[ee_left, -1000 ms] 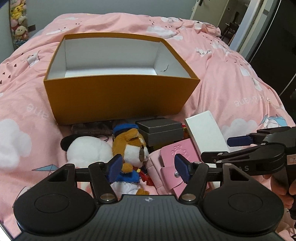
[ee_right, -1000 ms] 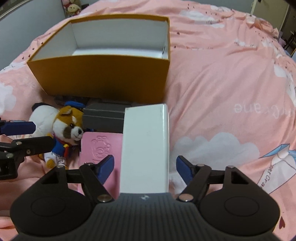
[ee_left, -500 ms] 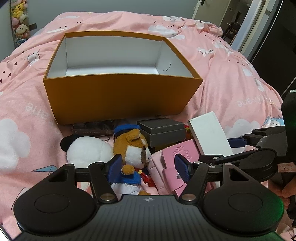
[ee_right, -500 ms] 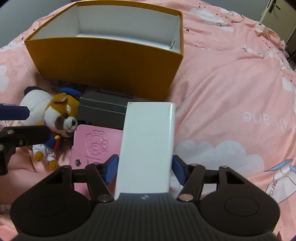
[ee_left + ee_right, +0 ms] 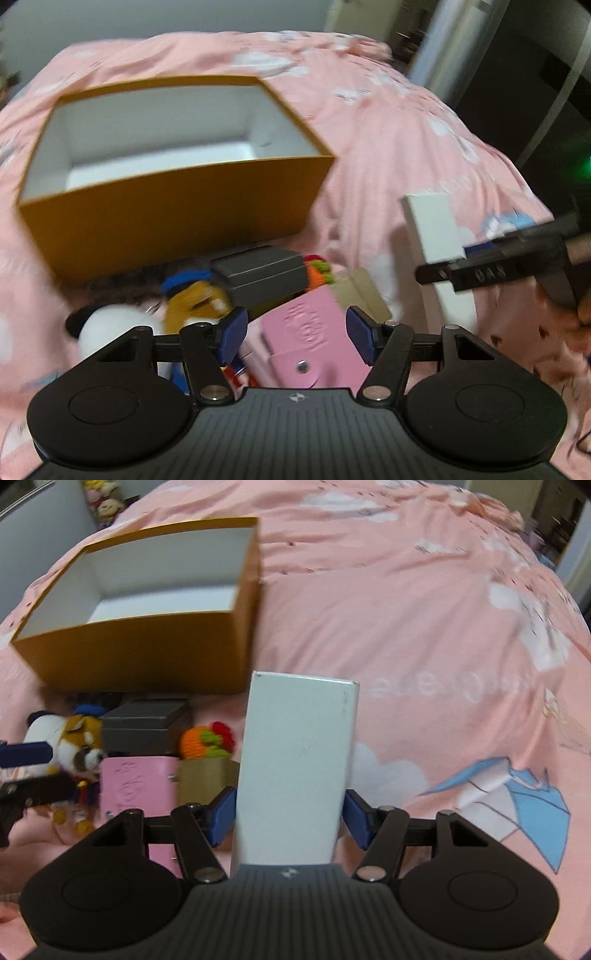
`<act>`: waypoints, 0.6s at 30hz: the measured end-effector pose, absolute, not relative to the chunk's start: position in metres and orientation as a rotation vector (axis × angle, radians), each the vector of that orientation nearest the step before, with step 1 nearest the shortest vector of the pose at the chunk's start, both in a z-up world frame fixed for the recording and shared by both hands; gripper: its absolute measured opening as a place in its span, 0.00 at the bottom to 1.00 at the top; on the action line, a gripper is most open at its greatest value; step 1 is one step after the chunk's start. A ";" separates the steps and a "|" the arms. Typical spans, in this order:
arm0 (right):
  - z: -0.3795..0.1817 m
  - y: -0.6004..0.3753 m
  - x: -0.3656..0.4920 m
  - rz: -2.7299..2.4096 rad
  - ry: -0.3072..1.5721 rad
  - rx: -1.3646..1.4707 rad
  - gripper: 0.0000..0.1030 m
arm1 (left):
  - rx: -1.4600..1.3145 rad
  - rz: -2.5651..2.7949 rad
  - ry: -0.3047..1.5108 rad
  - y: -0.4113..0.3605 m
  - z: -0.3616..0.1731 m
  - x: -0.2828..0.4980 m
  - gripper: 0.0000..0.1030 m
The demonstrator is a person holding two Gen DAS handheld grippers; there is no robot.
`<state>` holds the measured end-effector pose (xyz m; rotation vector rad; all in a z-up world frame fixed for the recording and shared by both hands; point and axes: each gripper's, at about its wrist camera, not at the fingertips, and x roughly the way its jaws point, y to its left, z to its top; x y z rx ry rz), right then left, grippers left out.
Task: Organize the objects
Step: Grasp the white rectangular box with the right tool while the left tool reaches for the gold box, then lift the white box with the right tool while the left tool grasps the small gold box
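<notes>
My right gripper (image 5: pixel 288 819) has closed its blue pads (image 5: pixel 221 814) on the long white box (image 5: pixel 299 753), one pad on each side, and the box is lifted and sticks out in front of me. My left gripper (image 5: pixel 293 334) is partly open with nothing in it. Its pads have just closed a little, but they touch nothing. It hangs over the pink wallet (image 5: pixel 310 332), which lies on the pink bed cover (image 5: pixel 424 627). Next to the wallet is a toy dog (image 5: pixel 79 738) with a blue hat, a dark grey box (image 5: pixel 144 725), a small brown box (image 5: pixel 207 777) and an orange knitted toy (image 5: pixel 205 740). Just behind this pile stands the big orange box (image 5: pixel 166 218), open on top and white inside. Nothing is in the part of it I can see. The left view is blurry, so small things there are hard to tell.
</notes>
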<state>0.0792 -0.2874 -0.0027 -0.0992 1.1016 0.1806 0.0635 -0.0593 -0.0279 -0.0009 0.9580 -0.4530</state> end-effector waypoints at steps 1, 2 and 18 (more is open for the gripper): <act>-0.006 -0.292 0.082 0.173 1.111 -0.082 0.62 | 0.033 -0.475 0.953 -0.066 -0.029 0.064 0.70; -0.009 -0.298 0.084 0.165 1.124 -0.056 0.62 | 0.078 -0.507 0.947 -0.075 -0.030 0.065 0.70; -0.025 -0.311 0.091 0.289 1.165 -0.013 0.62 | 0.677 -0.881 0.869 -0.174 -0.068 0.079 0.81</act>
